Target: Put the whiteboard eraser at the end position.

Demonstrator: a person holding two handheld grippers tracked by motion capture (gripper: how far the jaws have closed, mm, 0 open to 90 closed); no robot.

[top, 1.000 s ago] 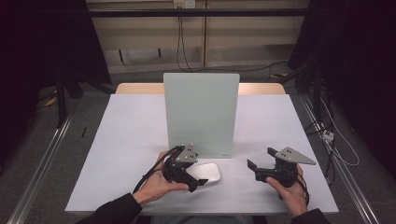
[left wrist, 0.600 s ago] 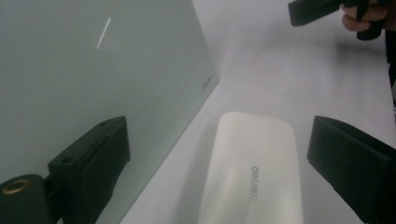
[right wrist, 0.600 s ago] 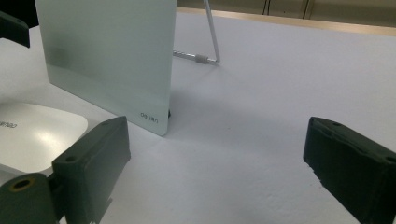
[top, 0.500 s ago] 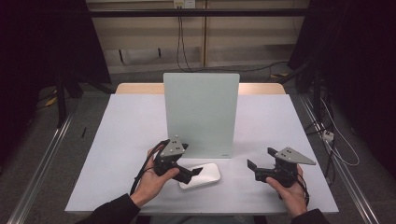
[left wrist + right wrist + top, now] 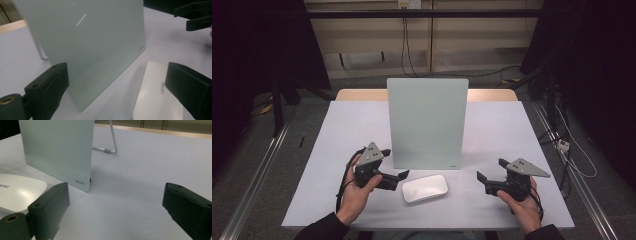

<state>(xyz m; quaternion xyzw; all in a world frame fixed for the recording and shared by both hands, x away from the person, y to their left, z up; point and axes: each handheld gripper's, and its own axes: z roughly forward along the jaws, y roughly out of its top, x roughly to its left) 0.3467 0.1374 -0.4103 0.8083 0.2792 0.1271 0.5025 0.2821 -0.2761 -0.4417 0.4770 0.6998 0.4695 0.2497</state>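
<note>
White pad [image 5: 425, 188] flat, long axis roughly left-right before upright board [image 5: 427, 123], both claws released.

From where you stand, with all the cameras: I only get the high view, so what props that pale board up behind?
Observer: A thin metal wire stand angles down from its back to the table, seen in the right gripper view.
Operator: Any writing on the board?
Observer: Yes, a small printed logo at the lower corner of the board; it looks like "deli".
Operator: And the flat white thing in front?
Observer: The white device carries small grey lettering on top, too blurred to read.
Operator: Is the left tool gripping it?
Observer: No. The left gripper is open, one jaw over the device's edge.
</note>
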